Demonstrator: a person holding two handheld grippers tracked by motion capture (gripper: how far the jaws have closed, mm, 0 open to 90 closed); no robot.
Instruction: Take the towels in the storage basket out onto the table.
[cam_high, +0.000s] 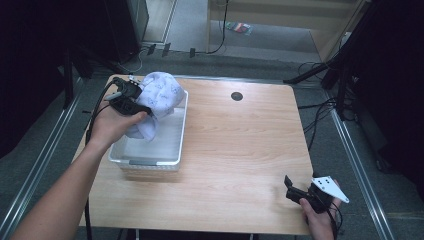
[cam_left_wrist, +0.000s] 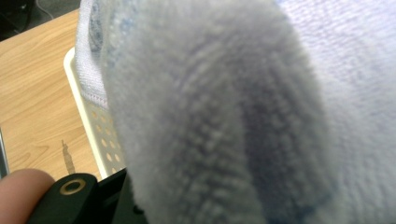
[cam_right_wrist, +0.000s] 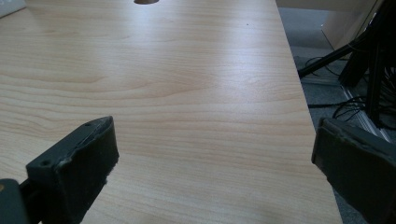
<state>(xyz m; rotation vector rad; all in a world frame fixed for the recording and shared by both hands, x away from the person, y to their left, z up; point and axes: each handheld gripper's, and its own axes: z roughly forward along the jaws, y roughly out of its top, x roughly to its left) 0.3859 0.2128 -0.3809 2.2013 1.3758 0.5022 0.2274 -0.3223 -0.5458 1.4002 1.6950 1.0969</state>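
Note:
A pale lavender towel (cam_high: 161, 95) hangs bunched over the far end of a white perforated basket (cam_high: 150, 162). It is lifted, with its lower fold drooping into the basket. My left gripper (cam_high: 134, 101) is shut on the towel at its left side. In the left gripper view the fuzzy towel (cam_left_wrist: 233, 116) covers the jaws, and the basket wall (cam_left_wrist: 91, 116) shows beside it. My right gripper (cam_high: 290, 190) rests at the table's near right corner. Its jaws stand wide apart with only bare wood between them (cam_right_wrist: 210, 158).
The wooden table (cam_high: 240, 145) has a round cable hole (cam_high: 237, 96) near its far edge. Off the right edge, on the floor, are cables and black stand legs (cam_right_wrist: 364, 56). Metal rails run along both sides of the table.

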